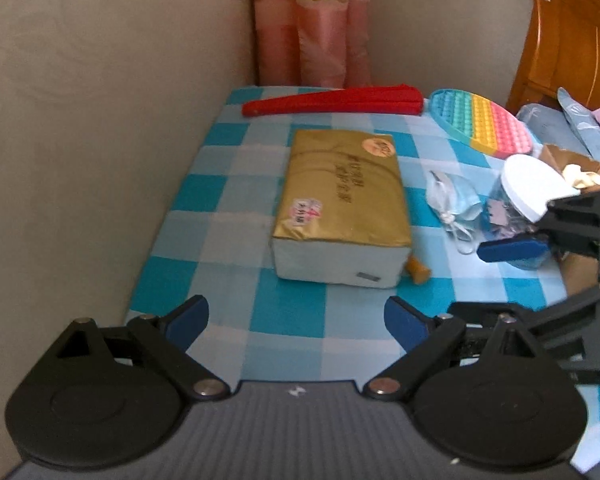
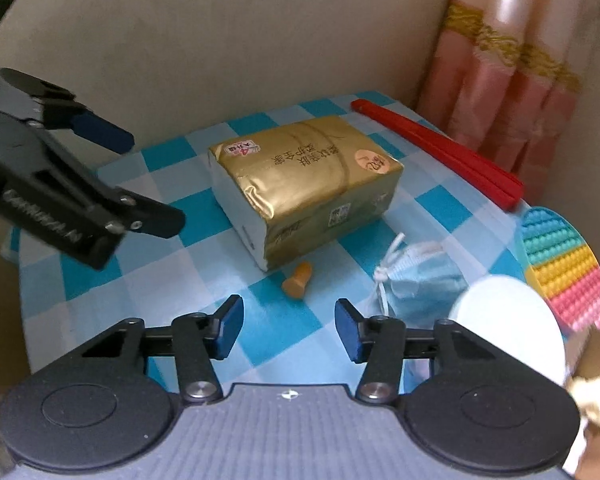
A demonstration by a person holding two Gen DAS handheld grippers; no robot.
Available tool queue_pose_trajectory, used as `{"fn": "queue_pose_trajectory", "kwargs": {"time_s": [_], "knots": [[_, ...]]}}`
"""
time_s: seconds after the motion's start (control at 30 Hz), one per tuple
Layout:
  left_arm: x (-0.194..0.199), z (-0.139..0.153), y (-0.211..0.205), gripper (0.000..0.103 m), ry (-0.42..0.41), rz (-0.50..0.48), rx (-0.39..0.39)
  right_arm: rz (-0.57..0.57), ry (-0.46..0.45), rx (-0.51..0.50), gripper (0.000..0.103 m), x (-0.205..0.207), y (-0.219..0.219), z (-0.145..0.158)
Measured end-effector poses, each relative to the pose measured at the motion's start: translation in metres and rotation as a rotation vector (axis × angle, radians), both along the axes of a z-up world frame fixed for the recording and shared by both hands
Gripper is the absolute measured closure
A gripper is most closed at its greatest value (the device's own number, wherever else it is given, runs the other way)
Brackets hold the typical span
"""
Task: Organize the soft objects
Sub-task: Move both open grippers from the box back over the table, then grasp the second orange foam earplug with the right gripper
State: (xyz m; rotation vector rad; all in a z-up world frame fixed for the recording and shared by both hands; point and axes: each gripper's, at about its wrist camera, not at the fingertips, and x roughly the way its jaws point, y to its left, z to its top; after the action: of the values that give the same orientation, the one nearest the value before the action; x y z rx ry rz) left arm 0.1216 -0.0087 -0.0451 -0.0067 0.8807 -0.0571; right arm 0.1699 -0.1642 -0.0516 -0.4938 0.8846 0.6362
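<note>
Two hand-held grippers hang over a small table covered by a blue-and-white checked cloth (image 1: 236,240), which is pushed into the corner of a room. Judging from the scene, the work is at an approach step: nothing has been picked up yet.

The left gripper (image 1: 296,320) is wide open and empty, its blue pads over the near edge of the table and aimed at the tissue pack (image 1: 340,208). The right gripper (image 2: 288,328) is partly open with nothing between its pads; only checked cloth shows in the gap.

The tissue pack lies flat near the middle of the table. It is a soft rectangular brick in shiny gold wrap with printed lettering, a round orange sticker and a pale end face. It looks squashy, so a grip would probably dent it.

A crumpled light-blue face mask (image 2: 416,284) with white ear loops lies toward the right edge, just beside a jar with a white lid (image 2: 508,324). A small orange stopper-shaped object (image 2: 298,280) sits near the pack's nearest corner.

Along the far edge lies a closed red folding fan (image 1: 332,102). A rainbow bubble-pop toy (image 1: 484,124) rests at the far right corner.

The next move seems to call for lowering one gripper around a soft item, either pack or mask, and closing gently. The pack looks wider than the right gripper's present gap.
</note>
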Motion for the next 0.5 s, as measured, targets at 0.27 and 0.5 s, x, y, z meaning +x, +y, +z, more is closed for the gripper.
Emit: {"fn": "queue_pose_trajectory", "kwargs": {"time_s": [0.27, 0.5], "knots": [[0.002, -0.007, 0.012, 0.009, 0.012, 0.034, -0.017, 0.038, 0.042, -0.005, 0.060, 0.026, 0.015, -0.015], [0.004, -0.014, 0.012, 0.009, 0.027, 0.036, -0.022, 0.042, 0.059, -0.025, 0.071, 0.032, 0.020, -0.026]]}}
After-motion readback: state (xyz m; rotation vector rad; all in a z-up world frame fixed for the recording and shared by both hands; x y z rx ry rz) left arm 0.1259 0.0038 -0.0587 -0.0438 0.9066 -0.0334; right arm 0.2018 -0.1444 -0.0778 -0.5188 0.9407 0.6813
